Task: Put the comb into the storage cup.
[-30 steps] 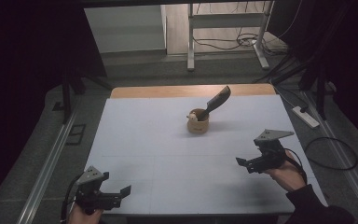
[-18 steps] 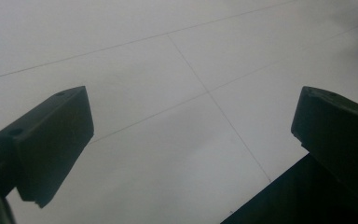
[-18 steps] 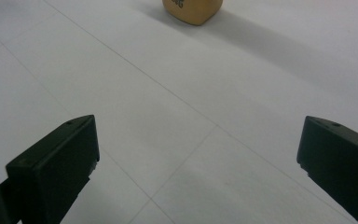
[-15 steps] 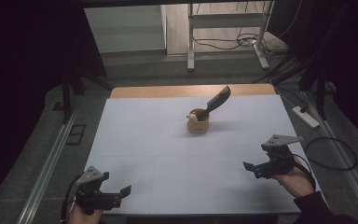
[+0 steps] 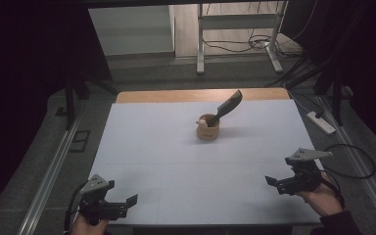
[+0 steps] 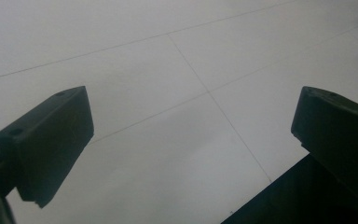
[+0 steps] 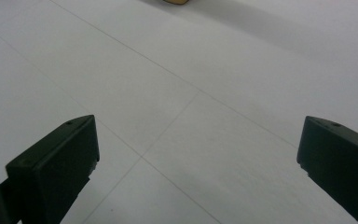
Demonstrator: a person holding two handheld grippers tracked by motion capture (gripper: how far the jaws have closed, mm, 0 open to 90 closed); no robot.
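A small tan wooden bowl (image 5: 208,129) stands on the white table (image 5: 176,161) toward the back middle. A dark spatula-like tool (image 5: 227,106) leans out of it to the upper right, and a small white object (image 5: 202,123) sits at its rim. My left gripper (image 5: 127,201) is open at the front left edge, nothing between its jaws (image 6: 191,140). My right gripper (image 5: 272,182) is open at the front right, held by a hand, with bare table between its jaws (image 7: 196,154). The bowl's edge (image 7: 177,1) peeks in at the top of the right gripper view.
A wooden strip (image 5: 200,95) runs along the table's far edge. Metal rails (image 5: 49,176) flank both sides. A power strip (image 5: 320,122) and cables (image 5: 352,161) lie on the floor at the right. A metal frame (image 5: 235,34) stands beyond the table.
My right gripper has drawn back toward the front right edge, away from the bowl. The left gripper has stayed where it was.
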